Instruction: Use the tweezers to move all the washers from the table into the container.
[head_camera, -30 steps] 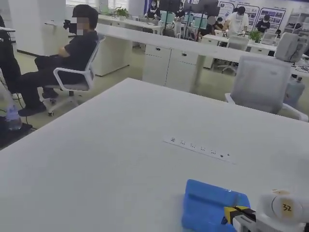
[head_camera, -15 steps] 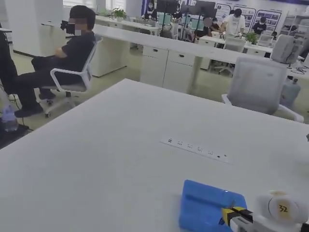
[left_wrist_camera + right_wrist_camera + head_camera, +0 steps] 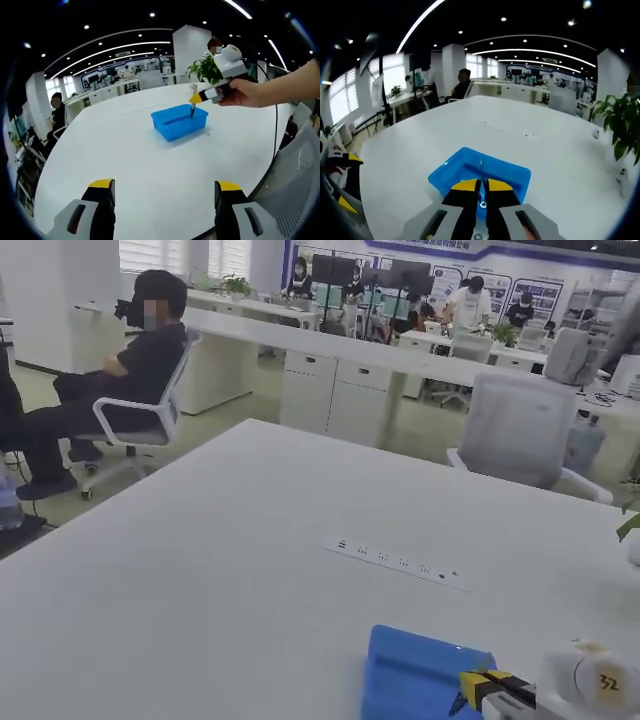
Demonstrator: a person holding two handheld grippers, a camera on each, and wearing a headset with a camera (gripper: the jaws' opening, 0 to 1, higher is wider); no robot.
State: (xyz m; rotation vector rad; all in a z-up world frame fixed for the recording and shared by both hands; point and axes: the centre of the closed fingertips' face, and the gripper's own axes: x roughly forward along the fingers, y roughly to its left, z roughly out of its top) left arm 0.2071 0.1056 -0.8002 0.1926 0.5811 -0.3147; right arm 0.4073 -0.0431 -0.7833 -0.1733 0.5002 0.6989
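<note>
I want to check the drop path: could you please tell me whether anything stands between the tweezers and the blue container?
Nothing visible does. The right gripper, shut on the tweezers, holds their tips at the open top of the blue container, with no lid or object between them.

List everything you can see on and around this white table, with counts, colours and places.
table: one, white, foreground
container: one, blue, on the table
socket strip: one, white, set into the table beyond the container
office chair: one, white, at the table's far edge
seated person: one, dark clothes, left of the table
plant: one, green, by the table's edge
washers: too small to tell
tweezers: one, dark, tips over the container
left gripper: yellow-tipped, open, above bare table
right gripper: yellow-tipped, shut on the tweezers
</note>
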